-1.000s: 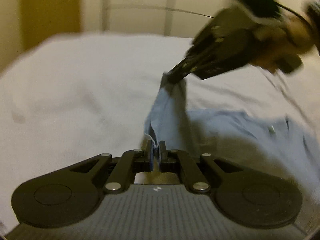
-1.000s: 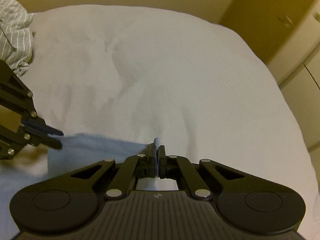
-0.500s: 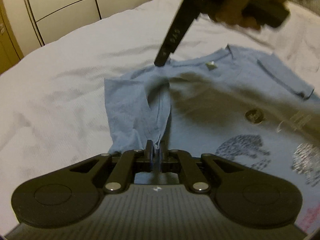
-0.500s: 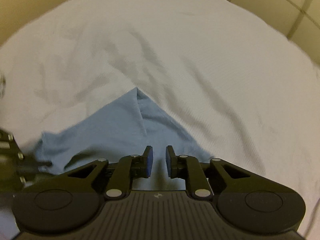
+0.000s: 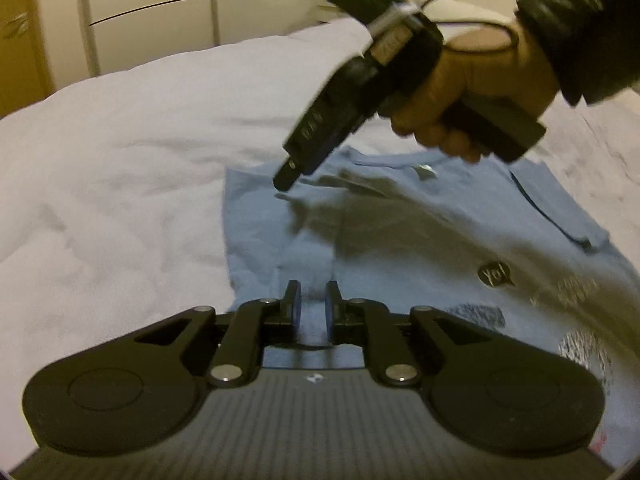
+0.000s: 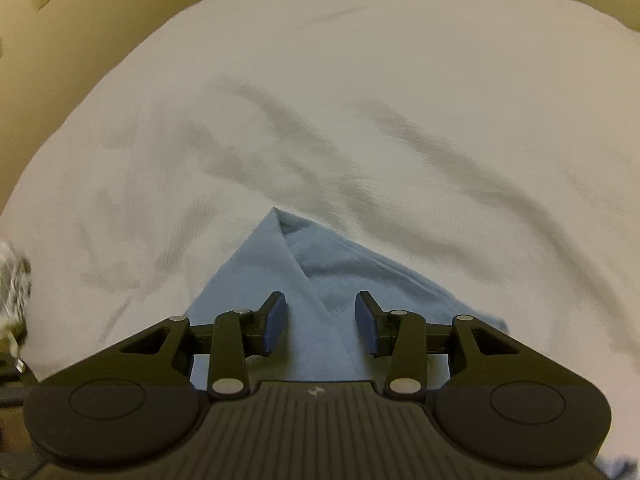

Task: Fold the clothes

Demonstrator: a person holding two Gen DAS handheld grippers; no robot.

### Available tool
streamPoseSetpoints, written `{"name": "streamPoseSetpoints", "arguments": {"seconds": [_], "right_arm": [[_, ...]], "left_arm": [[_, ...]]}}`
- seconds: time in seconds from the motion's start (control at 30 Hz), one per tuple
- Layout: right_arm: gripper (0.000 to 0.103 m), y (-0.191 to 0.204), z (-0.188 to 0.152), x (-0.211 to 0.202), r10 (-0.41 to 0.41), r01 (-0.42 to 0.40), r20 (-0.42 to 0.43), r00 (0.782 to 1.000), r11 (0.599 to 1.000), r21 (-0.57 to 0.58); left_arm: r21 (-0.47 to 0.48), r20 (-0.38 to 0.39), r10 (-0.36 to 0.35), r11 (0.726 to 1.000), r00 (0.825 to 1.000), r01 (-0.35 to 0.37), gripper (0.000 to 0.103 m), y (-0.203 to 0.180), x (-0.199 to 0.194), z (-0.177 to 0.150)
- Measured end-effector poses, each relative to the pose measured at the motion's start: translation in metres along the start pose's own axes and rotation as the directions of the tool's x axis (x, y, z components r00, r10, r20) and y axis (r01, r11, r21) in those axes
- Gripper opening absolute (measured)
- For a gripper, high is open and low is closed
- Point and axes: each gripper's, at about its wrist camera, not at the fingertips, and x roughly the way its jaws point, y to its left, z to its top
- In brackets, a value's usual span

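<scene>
White bedding [image 5: 120,168] is overlaid by a soft blue T-shirt [image 5: 400,248]; left gripper [image 5: 311,308] narrowly parted, right gripper [image 6: 320,316] widely parted, nothing held.

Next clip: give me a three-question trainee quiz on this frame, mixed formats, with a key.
1. True or false: the left gripper is clamped on the blue shirt.
2. Multiple choice: the right gripper is (a) shut on a sleeve, (b) open over the shirt, (c) out of view.
3. Short answer: what does the shirt lie on?

Key: 1 false, it is open and holds nothing. 2 b. 3 the white bedsheet.
</scene>
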Motion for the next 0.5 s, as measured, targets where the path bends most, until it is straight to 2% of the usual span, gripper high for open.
{"name": "streamPoseSetpoints", "arguments": {"seconds": [0.07,0.1,0.2,0.3,0.4,0.5], "right_arm": [[0.023,0.003,0.008,0.008,0.041,-0.042,-0.038,0.998,0.999,-0.027],[0.006,0.006,0.011,0.011,0.048,-0.051,-0.058,0.997,0.997,-0.055],[0.005,0.016,0.021,0.014,0.052,-0.065,-0.091,0.994,0.988,-0.143],[0.004,0.017,0.026,0.013,0.053,-0.064,-0.083,0.995,0.988,-0.144],[0.004,0.014,0.030,0.013,0.057,-0.065,-0.075,0.996,0.990,-0.121],[0.004,0.013,0.028,0.012,0.051,-0.060,-0.079,0.996,0.991,-0.117]], "left_arm": [[-0.032,-0.004,0.023,0.999,1.000,-0.023,0.009,0.006,0.001,-0.001],[-0.049,-0.005,0.038,0.998,0.999,-0.038,0.009,0.009,0.001,-0.002],[-0.117,-0.012,0.083,0.990,0.996,-0.084,0.009,0.023,0.003,-0.003],[-0.150,-0.037,0.106,0.983,0.994,-0.110,0.014,0.035,0.004,-0.005],[-0.030,-0.063,0.120,0.992,0.991,-0.122,0.019,0.029,0.006,-0.009],[0.113,-0.080,0.130,0.986,0.988,-0.121,0.026,0.019,0.006,-0.017]]}}
